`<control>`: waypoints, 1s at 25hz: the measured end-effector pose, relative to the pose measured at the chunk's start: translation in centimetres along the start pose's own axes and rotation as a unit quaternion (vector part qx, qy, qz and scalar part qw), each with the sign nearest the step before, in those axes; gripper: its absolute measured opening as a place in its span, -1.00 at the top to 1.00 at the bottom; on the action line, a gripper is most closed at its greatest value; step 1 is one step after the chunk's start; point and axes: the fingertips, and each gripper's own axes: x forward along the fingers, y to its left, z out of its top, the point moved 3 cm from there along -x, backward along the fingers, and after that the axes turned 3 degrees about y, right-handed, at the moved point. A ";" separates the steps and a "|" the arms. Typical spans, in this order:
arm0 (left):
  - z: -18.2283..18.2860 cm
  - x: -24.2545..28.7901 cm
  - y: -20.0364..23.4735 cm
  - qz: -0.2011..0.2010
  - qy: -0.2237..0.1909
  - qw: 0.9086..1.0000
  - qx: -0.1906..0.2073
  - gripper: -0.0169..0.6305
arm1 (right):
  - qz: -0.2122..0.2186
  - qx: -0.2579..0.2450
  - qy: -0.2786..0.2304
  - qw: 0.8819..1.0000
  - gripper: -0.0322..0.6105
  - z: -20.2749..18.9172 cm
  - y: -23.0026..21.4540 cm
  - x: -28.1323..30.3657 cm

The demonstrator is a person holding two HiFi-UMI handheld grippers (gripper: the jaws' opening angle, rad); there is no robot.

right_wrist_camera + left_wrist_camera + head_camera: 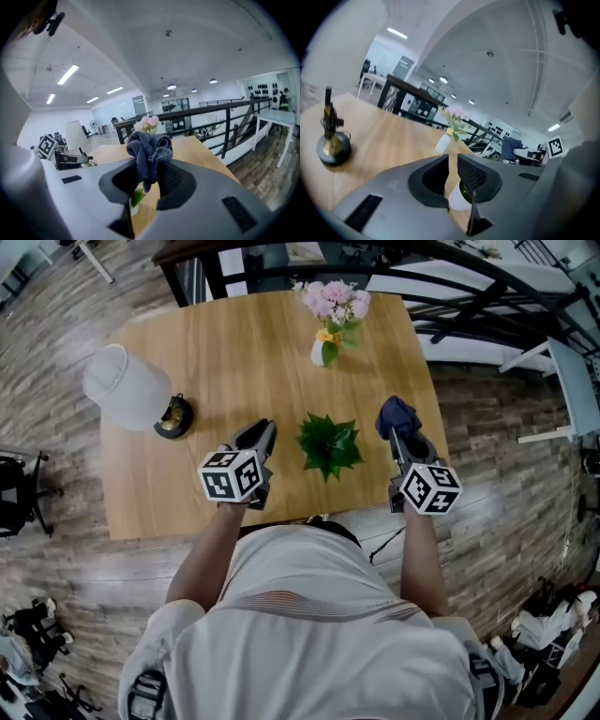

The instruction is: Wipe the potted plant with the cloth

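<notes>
The potted plant (328,444), spiky green leaves in a white pot (456,200), stands on the wooden table (225,343) near its front edge, between my two grippers. My left gripper (261,435) hangs just left of it, clear of the leaves. Its jaws (453,159) stand a narrow gap apart with nothing between them; the pot shows beyond the gap. My right gripper (399,430) is to the plant's right, raised off the table and shut on a bunched dark blue cloth (395,415) that sticks up from the jaws (149,171). The cloth (149,146) is not touching the plant.
A white vase of pink flowers (333,320) stands at the table's far edge. A white-shaded lamp (125,385) with a dark round base (174,418) stands at the left. Black railings (469,296) run behind and right of the table.
</notes>
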 end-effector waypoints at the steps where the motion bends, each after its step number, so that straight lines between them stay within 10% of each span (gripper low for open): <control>1: 2.2 -0.9 -0.3 0.005 -0.025 0.999 0.029 0.77 | 0.003 -0.013 -0.020 1.000 0.48 1.6 0.7 0.1; 9: 14.9 -9.0 -5.9 0.039 -0.178 0.965 0.188 0.87 | 0.021 -0.093 -0.147 0.985 0.49 12.1 6.2 -2.0; 25: 16.7 -12.2 -7.4 0.061 -0.215 0.955 0.195 0.87 | 0.031 -0.132 -0.178 0.975 0.49 14.1 8.7 -3.9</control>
